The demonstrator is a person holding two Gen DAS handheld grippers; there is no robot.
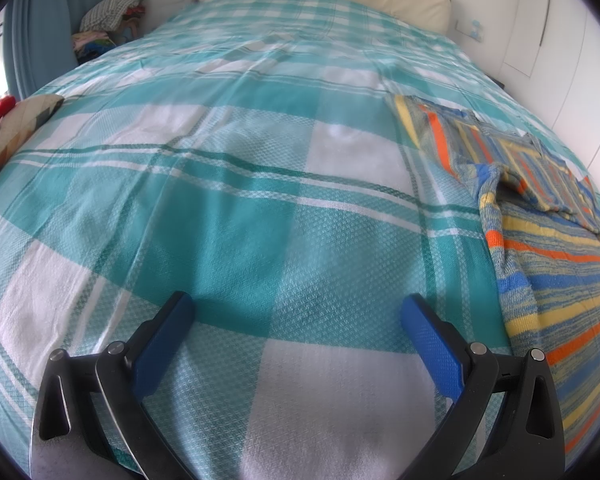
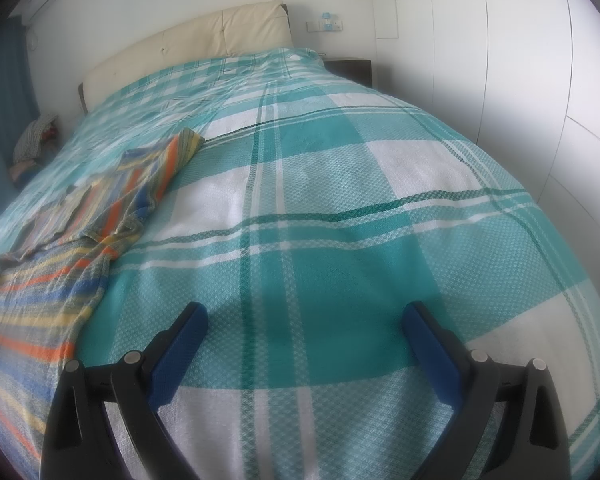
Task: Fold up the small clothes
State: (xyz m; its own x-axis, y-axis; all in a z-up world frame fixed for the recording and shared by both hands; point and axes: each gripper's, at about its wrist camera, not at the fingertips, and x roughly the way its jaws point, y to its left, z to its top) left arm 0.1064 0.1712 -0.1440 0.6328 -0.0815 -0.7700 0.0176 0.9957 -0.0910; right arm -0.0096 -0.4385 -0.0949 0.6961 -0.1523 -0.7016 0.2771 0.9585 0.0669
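A small knit garment with blue, yellow and orange stripes (image 1: 548, 240) lies flat on the bed, at the right edge of the left wrist view. It also shows at the left of the right wrist view (image 2: 60, 248), with its upper part folded over. My left gripper (image 1: 298, 308) is open and empty, over the bedspread to the left of the garment. My right gripper (image 2: 304, 316) is open and empty, over the bedspread to the right of the garment. Neither gripper touches the garment.
The bed carries a teal and white checked bedspread (image 1: 236, 184), with a cream headboard (image 2: 188, 40) at the far end. A pile of clothes (image 1: 108, 20) sits at the far left by a blue curtain. A patterned cushion (image 1: 16, 128) lies at the left edge. White wardrobe doors (image 2: 520, 80) stand to the right.
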